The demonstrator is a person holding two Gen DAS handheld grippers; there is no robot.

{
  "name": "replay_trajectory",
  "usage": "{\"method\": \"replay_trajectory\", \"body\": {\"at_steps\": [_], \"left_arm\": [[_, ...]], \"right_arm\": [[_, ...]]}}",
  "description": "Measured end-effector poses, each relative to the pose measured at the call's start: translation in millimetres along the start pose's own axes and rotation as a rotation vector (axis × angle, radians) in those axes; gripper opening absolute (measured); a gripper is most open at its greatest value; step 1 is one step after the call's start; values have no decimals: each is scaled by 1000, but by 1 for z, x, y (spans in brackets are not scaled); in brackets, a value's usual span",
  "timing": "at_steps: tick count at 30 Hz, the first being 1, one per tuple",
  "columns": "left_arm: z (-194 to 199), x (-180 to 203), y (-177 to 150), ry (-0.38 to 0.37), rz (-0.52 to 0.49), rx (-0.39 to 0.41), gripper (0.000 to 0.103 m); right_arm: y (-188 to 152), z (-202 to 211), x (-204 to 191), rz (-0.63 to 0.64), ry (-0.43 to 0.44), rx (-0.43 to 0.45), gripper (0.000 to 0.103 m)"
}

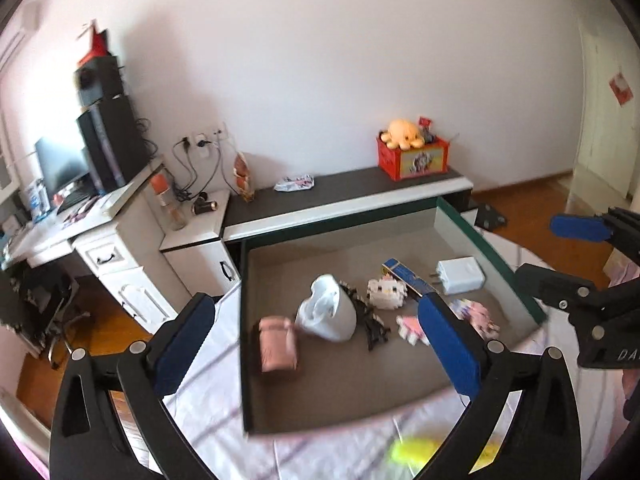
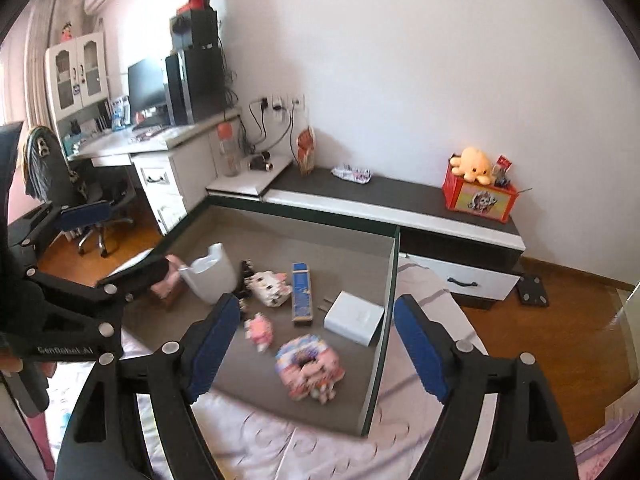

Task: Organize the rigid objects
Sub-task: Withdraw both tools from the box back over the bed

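Note:
A shallow box [image 1: 244, 320] with a grey floor and dark green rim lies on the bed. Inside are a white cup [image 1: 330, 314], a pink block [image 1: 278, 344], a Hello Kitty brick figure [image 1: 386, 290], a blue box [image 1: 408, 278], a white charger [image 1: 460, 276] and pink brick figures [image 2: 308, 368]. My left gripper [image 1: 316, 344] hangs open above the box's near left part, holding nothing. My right gripper [image 2: 316, 348] is open and empty over the box's near right corner [image 2: 384, 300]. Each gripper shows in the other's view: the right gripper [image 1: 568, 256] and the left gripper [image 2: 108, 242].
The box rests on a white sheet [image 1: 224, 420] with pink lines. A blurred yellow object [image 1: 412, 450] lies on the sheet in front. Behind runs a low dark-topped cabinet [image 1: 348, 190] with a red toy box [image 1: 412, 158]. A desk [image 2: 132, 144] with monitor stands left.

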State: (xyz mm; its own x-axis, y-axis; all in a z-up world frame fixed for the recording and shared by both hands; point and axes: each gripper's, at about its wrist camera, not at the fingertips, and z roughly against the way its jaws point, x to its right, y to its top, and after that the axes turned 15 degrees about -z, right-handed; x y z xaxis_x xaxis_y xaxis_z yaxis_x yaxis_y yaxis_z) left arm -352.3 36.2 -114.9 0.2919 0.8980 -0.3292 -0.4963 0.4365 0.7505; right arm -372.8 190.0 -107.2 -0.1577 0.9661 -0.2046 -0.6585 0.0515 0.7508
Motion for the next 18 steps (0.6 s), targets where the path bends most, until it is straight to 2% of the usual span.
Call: {"method": "replay_trajectory", "body": {"at_steps": [3,9,18], "left_arm": [[34,-5,-22,15,38,25,103],[84,-4,-71,54,63,5,103],[127,17,-122,4,97,-19,103]], "right_arm": [[-15,31,-8,-2,14,28,81],[-51,84,-15,-9,16,68,81],[-114,121,-19,-2,-18,25,81]]}}
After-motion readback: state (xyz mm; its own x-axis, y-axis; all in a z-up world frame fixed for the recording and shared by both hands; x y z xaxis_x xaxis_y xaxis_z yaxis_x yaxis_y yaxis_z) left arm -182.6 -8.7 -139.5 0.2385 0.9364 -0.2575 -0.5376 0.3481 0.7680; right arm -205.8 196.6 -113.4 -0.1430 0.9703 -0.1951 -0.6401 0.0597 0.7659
